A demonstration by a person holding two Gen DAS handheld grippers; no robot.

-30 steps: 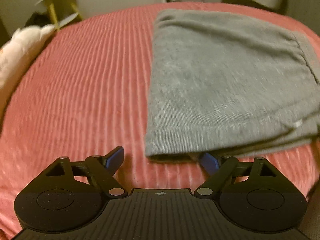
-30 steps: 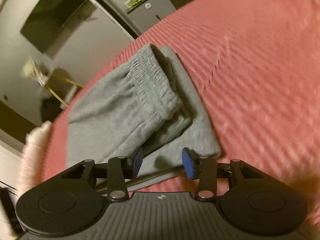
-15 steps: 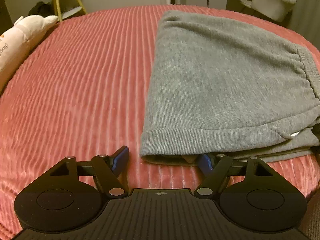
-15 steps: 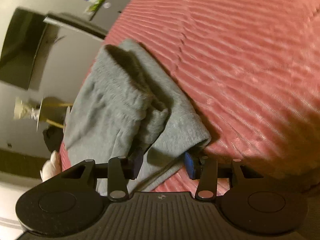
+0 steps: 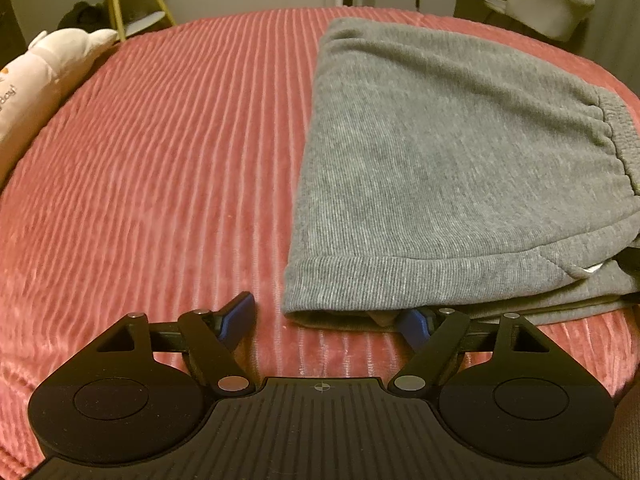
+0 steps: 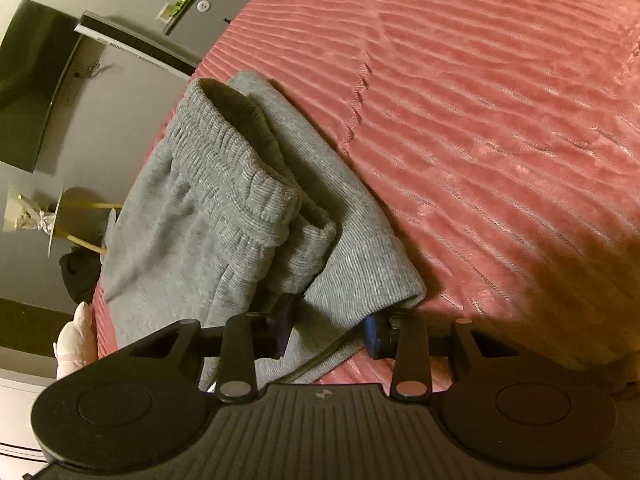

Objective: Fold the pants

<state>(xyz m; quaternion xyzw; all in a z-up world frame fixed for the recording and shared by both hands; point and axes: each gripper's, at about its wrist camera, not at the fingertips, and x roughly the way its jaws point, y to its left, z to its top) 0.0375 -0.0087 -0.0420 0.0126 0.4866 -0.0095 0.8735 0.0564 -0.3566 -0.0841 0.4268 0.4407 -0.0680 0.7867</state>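
Right gripper (image 6: 326, 330) jaws just closing around pants (image 6: 224, 216) corner, pads not visibly pinching; risk: catches top layer only, fold slips. Left gripper (image 5: 326, 318) open at hem, holding nothing.

The right gripper (image 6: 326, 330) has rolled and come down closer to the folded grey knit pants (image 6: 224, 216), and its jaws have been closing with the near corner of the cloth between them. The left gripper (image 5: 326, 318) has closed a little too, and its right blue finger (image 5: 412, 322) now sits tucked under the near hem of the pants.
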